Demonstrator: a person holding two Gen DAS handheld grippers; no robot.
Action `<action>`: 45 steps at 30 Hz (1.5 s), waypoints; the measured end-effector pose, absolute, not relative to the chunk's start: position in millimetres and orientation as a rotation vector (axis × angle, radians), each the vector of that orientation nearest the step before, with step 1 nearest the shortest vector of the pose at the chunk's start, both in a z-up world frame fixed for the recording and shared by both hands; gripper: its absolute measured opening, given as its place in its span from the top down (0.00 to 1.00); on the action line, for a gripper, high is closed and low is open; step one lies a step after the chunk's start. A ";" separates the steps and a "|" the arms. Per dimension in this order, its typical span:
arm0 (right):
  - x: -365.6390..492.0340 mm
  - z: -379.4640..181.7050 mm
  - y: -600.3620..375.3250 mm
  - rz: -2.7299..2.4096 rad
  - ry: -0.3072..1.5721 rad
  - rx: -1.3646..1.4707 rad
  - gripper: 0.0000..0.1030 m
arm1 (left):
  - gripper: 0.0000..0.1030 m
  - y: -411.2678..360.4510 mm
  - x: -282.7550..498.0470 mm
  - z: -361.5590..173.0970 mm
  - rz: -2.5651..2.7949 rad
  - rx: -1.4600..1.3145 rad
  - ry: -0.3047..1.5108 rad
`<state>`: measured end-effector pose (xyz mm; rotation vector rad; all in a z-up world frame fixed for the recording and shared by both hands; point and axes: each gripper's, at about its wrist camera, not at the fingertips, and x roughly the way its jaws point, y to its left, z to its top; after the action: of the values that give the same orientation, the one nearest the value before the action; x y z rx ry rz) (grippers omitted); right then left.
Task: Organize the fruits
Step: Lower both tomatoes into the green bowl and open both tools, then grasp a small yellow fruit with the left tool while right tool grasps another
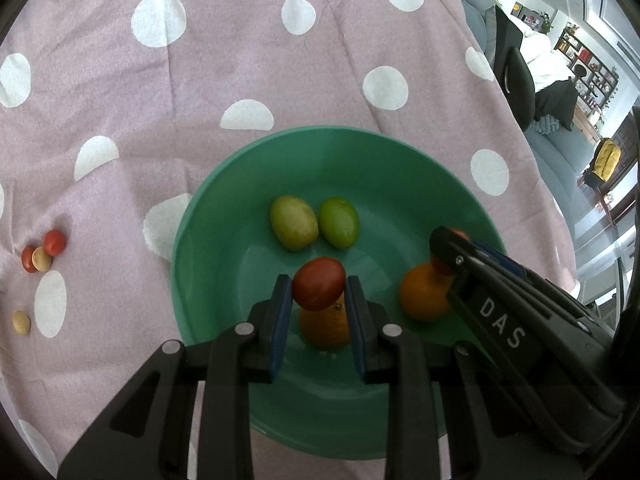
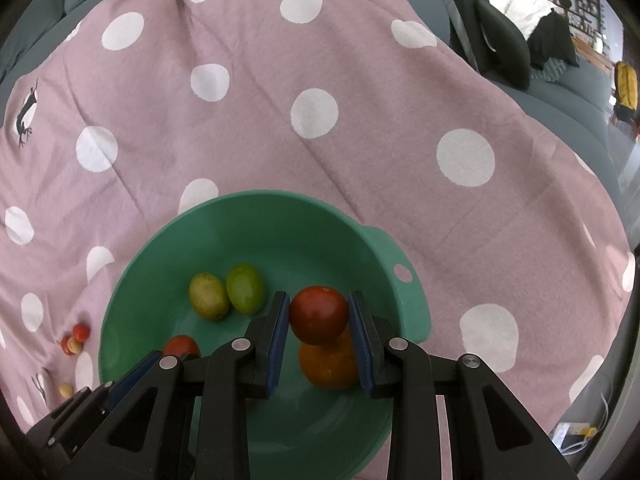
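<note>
While both clamp smooth round tomatoes, L gripper [image 1: 319, 294] & R gripper [image 2: 319, 314] overhang glossy green bowl [image 1: 400, 148].

My left camera rides on my left hand-held gripper [image 1: 318, 312], tilted steeply down, close over the green bowl [image 1: 240, 160] on the pink dotted cloth [image 1: 220, 60]. My right camera sits on my right hand-held gripper [image 2: 319, 330], angled down the same way and just as near. Both views share the bowl, its fruit, the cloth beyond and the room at far right, and each catches the other gripper at its edge.
</note>
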<state>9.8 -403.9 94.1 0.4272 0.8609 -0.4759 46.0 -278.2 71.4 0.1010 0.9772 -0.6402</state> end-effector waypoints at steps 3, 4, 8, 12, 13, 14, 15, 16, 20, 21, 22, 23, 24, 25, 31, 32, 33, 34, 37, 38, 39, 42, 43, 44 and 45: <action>9.6 94.0 -403.9 -0.477 0.861 0.427 0.68 | 0.74 -278.2 46.0 71.6 -0.639 0.101 0.977; 9.6 93.9 -404.0 -0.476 0.861 0.427 0.68 | 0.74 -278.1 46.3 71.6 -0.640 0.102 0.977; 9.7 93.7 -403.8 -0.477 0.861 0.426 0.68 | 0.73 -278.2 46.5 71.5 -0.639 0.101 0.978; 9.5 93.0 -403.5 -0.476 0.861 0.424 0.68 | 0.73 -278.0 46.5 71.3 -0.638 0.100 0.977; 9.4 93.0 -403.5 -0.476 0.861 0.425 0.68 | 0.73 -278.1 46.5 71.3 -0.638 0.100 0.978; 9.3 93.0 -403.5 -0.476 0.861 0.425 0.68 | 0.73 -278.1 46.5 71.3 -0.638 0.101 0.978; 9.6 93.2 -403.6 -0.475 0.861 0.425 0.68 | 0.73 -278.1 46.5 71.3 -0.638 0.101 0.978; 9.4 93.0 -403.5 -0.476 0.861 0.425 0.68 | 0.73 -278.0 46.5 71.2 -0.639 0.101 0.978; 9.9 93.5 -403.8 -0.475 0.862 0.424 0.68 | 0.73 -278.3 46.4 71.0 -0.639 0.101 0.978; 9.7 93.5 -403.8 -0.475 0.862 0.424 0.68 | 0.73 -278.3 46.3 70.9 -0.639 0.100 0.978; 10.0 93.6 -403.9 -0.474 0.862 0.424 0.68 | 0.73 -278.3 46.2 70.9 -0.640 0.100 0.976; 9.9 93.5 -404.1 -0.473 0.861 0.424 0.68 | 0.74 -277.5 46.4 70.7 -0.642 0.098 0.975; 9.9 93.8 -404.1 -0.472 0.859 0.423 0.68 | 0.73 -276.5 46.1 70.9 -0.643 0.094 0.973; 9.7 93.9 -403.8 -0.474 0.858 0.423 0.68 | 0.70 -274.8 45.6 71.4 -0.645 0.086 0.970; 7.3 99.5 -399.8 -0.466 0.817 0.419 0.55 | 0.56 -256.3 35.5 86.5 -0.658 0.053 0.922; 7.0 101.6 -398.7 -0.465 0.809 0.416 0.54 | 0.53 -251.5 34.4 89.5 -0.654 0.046 0.918; 6.7 103.9 -397.1 -0.461 0.799 0.412 0.54 | 0.51 -247.2 34.2 91.9 -0.649 0.038 0.917; 5.9 106.7 -395.2 -0.452 0.787 0.410 0.54 | 0.50 -241.1 33.9 95.1 -0.646 0.025 0.913; 6.8 114.1 -387.5 -0.431 0.764 0.391 0.54 | 0.44 -217.6 31.9 106.7 -0.619 -0.006 0.887; 7.4 116.2 -384.2 -0.428 0.760 0.381 0.54 | 0.41 -208.3 31.7 110.3 -0.603 -0.020 0.878; 8.5 117.9 -382.5 -0.424 0.758 0.374 0.54 | 0.41 -196.2 31.6 114.4 -0.582 -0.041 0.867; 11.8 123.3 -372.8 -0.399 0.747 0.349 0.54 | 0.37 -161.9 32.9 123.1 -0.510 -0.077 0.844; 12.9 124.7 -369.4 -0.391 0.743 0.339 0.54 | 0.35 -148.2 33.3 124.9 -0.473 -0.080 0.832; 14.1 126.4 -366.7 -0.384 0.740 0.332 0.54 | 0.34 -137.9 33.2 126.0 -0.444 -0.080 0.826; 15.2 128.2 -361.9 -0.375 0.737 0.321 0.54 | 0.34 -124.0 34.3 126.4 -0.405 -0.084 0.821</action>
<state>15.2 -361.9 128.2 0.3209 0.7366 -0.3753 34.3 -124.0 126.4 -0.0837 0.8207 -0.4050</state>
